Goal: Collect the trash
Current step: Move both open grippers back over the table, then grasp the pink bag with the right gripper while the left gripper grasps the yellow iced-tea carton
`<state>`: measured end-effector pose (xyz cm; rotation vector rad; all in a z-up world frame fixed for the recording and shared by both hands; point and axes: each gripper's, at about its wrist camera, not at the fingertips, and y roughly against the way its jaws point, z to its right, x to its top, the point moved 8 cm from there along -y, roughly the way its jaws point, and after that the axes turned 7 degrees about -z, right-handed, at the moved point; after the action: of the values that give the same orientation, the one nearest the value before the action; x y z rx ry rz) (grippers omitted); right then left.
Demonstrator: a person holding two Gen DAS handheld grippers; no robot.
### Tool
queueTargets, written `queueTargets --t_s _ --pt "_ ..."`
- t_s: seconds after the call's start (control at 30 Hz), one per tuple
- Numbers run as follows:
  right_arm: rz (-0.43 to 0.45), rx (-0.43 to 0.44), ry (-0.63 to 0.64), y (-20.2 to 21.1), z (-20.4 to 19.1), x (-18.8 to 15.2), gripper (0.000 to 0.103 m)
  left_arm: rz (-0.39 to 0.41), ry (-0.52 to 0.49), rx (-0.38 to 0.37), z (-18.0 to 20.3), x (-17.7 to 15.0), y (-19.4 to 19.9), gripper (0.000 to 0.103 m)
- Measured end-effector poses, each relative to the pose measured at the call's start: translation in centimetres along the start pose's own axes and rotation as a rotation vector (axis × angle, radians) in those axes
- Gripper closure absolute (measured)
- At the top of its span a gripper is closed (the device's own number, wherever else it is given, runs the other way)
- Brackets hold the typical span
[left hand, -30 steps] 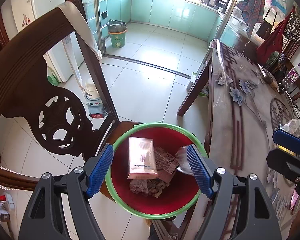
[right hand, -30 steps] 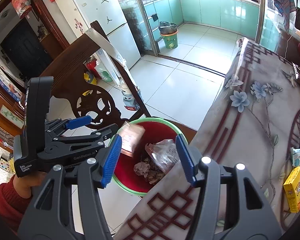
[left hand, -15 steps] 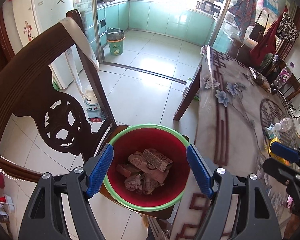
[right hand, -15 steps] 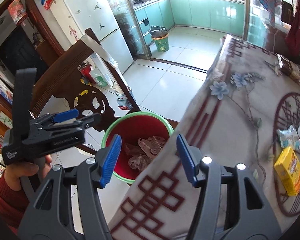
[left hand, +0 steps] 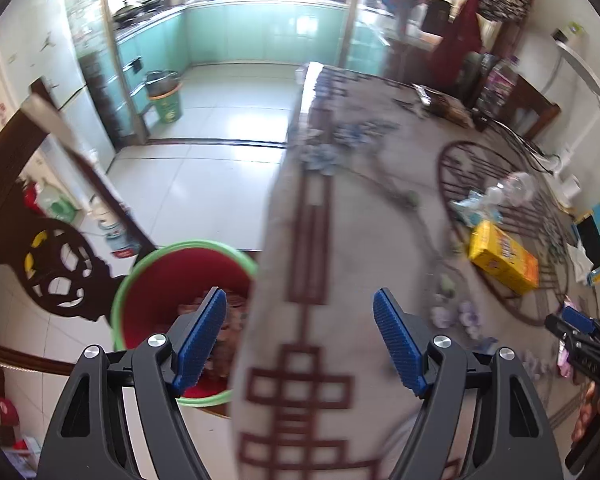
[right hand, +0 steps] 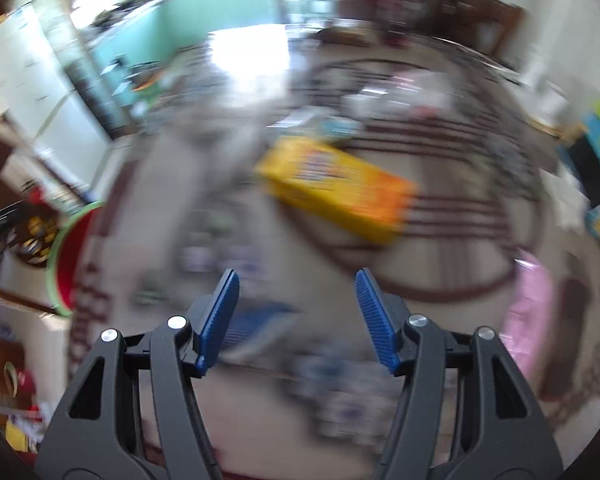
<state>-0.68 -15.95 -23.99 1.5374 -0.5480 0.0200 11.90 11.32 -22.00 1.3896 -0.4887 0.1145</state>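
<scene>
A red bin with a green rim (left hand: pixel 156 280) stands on a chair beside the table and holds several wrappers (left hand: pixel 232 308); it also shows in the right wrist view (right hand: pixel 66 256). My left gripper (left hand: pixel 300 340) is open and empty above the table's left edge. A yellow box (left hand: pixel 504 260) lies on the tablecloth (left hand: pixel 360 220), with a crumpled blue-white wrapper (left hand: pixel 474 208) and a clear plastic bottle (left hand: pixel 516 186) behind it. My right gripper (right hand: pixel 296 316) is open and empty, pointing at the yellow box (right hand: pixel 336 192). A pink wrapper (right hand: pixel 530 320) lies to its right. The right wrist view is blurred.
A carved wooden chair back (left hand: pixel 32 208) stands left of the bin. A green-blue box (left hand: pixel 598 236) sits at the table's right edge. A green waste bin (left hand: pixel 166 100) stands far off in the kitchen. My right gripper shows at the lower right of the left wrist view (left hand: pixel 580 340).
Both grippers have swung right, away from the red bin and over the table. The yellow box now sits in front of my right gripper. Both stay open and empty.
</scene>
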Motion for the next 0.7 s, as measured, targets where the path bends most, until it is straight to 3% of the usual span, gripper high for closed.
queueTargets --t_s 0.1,0.23,0.37,0.5,0.53,0.67,0.7 --pt "-0.007 -0.087 -0.164 0.3 9.6 -1.4 0.036 -0.025 -0.049 -0.05 5.7 -0.3 -1.0 0.03" --pt "-0.072 -0.13 -0.292 -1.3 18.0 -3.6 0.034 -0.062 -0.057 -0.131 12.9 -0.5 -2.8 0.03" --pt "-0.132 -0.093 -0.312 -3.9 21.3 -5.1 0.035 -0.1 0.0 -0.215 19.6 0.2 -4.8 0.03" --pt "-0.165 -0.033 -0.292 -6.2 22.4 -5.7 0.035 -0.112 0.088 -0.23 23.0 0.9 -6.2 0.027" --pt "-0.17 -0.02 -0.289 -6.5 22.7 -5.7 0.039 -0.115 0.113 -0.228 23.3 1.1 -6.4 0.027" --pt "-0.151 0.004 -0.188 -6.6 21.9 -4.9 0.085 -0.133 0.163 -0.188 25.3 1.6 -8.1 0.024" --pt "-0.154 0.033 -0.18 -6.7 21.7 -4.7 0.085 -0.139 0.167 -0.175 25.6 1.8 -8.6 0.024"
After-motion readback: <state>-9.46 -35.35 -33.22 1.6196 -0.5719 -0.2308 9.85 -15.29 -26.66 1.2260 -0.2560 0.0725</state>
